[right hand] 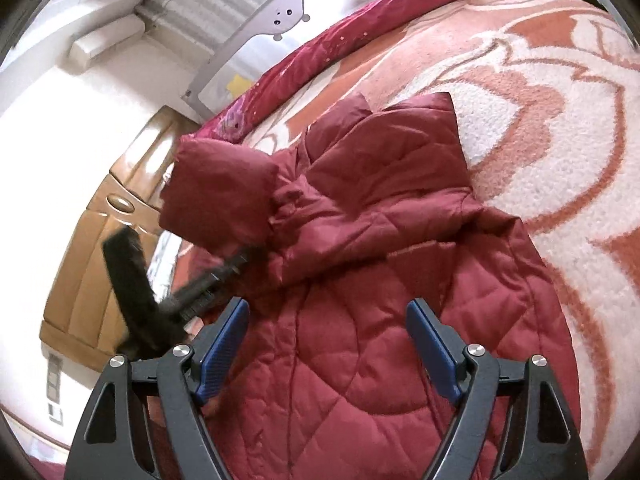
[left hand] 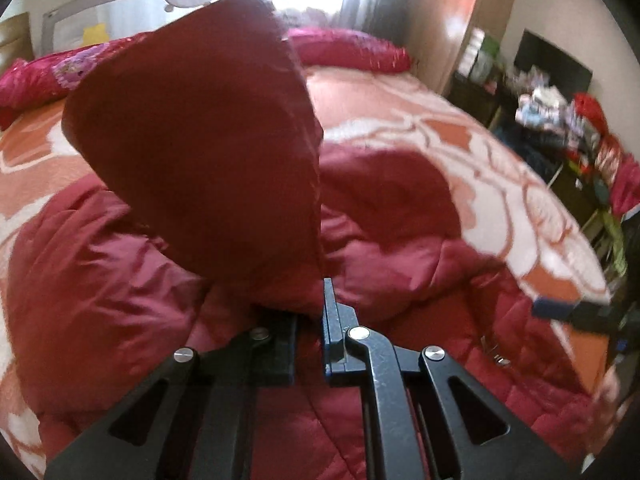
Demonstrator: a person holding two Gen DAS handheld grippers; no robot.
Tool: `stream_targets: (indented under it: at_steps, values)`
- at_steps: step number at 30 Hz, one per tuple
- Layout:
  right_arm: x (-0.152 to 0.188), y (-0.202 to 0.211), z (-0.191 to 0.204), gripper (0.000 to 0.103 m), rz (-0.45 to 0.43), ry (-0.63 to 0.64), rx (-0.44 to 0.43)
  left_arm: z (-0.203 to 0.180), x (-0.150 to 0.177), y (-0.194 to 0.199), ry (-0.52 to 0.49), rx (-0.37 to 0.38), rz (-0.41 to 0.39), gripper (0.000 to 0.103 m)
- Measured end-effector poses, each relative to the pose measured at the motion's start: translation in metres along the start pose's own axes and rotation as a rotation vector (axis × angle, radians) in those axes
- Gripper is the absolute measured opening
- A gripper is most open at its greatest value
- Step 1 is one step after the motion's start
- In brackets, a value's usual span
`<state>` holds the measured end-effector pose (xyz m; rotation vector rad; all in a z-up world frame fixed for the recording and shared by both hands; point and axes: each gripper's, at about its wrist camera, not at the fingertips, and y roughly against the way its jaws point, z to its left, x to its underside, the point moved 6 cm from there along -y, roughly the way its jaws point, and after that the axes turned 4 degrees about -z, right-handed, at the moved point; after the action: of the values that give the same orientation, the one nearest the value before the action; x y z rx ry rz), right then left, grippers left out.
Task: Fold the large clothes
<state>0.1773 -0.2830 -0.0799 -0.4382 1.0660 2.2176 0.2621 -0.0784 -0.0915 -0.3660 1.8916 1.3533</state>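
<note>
Red quilted coat (right hand: 380,280) lies on the bed (right hand: 560,128), mostly unfolded. Left tongs (left hand: 310,312) clamped on one sleeve (left hand: 208,152), lifting it over the body; right tongs (right hand: 328,344) apart, empty, above the coat. Most folds remain.

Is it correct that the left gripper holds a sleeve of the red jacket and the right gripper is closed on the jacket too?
Not quite. The left gripper does hold the sleeve of the red jacket, but the right gripper is open above it, holding nothing, as the right wrist view shows.
</note>
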Motion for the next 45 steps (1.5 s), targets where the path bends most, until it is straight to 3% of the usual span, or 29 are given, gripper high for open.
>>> stream_targets:
  at_steps: [6,10,12,20,21,22,23,25,29,35,39,45]
  values:
    - [-0.021,-0.014,-0.003,0.083,0.002,-0.047,-0.045,-0.008,0.005,-0.006,-0.043,-0.009,0.030,0.014]
    - [-0.041,-0.033,-0.004,0.094,0.013,-0.132,-0.143,-0.013,0.005,-0.011,-0.037,0.012,0.057,0.017]
    - [-0.050,-0.047,-0.005,0.094,0.022,-0.166,-0.188,-0.014,0.002,-0.013,-0.026,0.020,0.062,0.017]
    - [-0.067,-0.091,-0.012,0.093,0.057,-0.220,-0.175,-0.024,-0.002,-0.020,-0.020,0.027,0.066,0.017]
    - [-0.069,-0.095,-0.011,0.091,0.060,-0.213,-0.163,-0.023,-0.003,-0.019,-0.016,0.029,0.069,0.020]
    - [-0.069,-0.100,-0.011,0.075,0.068,-0.201,-0.153,-0.022,-0.003,-0.019,-0.009,0.039,0.075,0.020]
    - [-0.068,-0.103,-0.010,0.045,0.076,-0.193,-0.148,-0.020,0.003,-0.019,-0.002,0.048,0.081,0.022]
    - [-0.067,-0.112,-0.012,0.020,0.104,-0.181,-0.103,-0.019,0.006,-0.012,0.016,0.072,0.089,0.024]
    - [-0.072,-0.112,-0.012,0.012,0.088,-0.140,-0.067,-0.010,0.007,0.015,0.050,0.091,0.070,0.024]
    - [-0.092,-0.085,0.004,0.009,0.018,-0.015,-0.033,0.045,-0.014,0.050,0.181,0.007,-0.011,0.025]
    - [-0.106,-0.069,0.003,0.008,-0.012,0.041,-0.001,0.085,-0.024,0.043,0.245,-0.064,-0.015,0.025]
    - [-0.100,-0.077,-0.024,0.008,0.020,0.044,0.071,0.107,-0.011,0.009,0.262,-0.091,0.073,0.025]
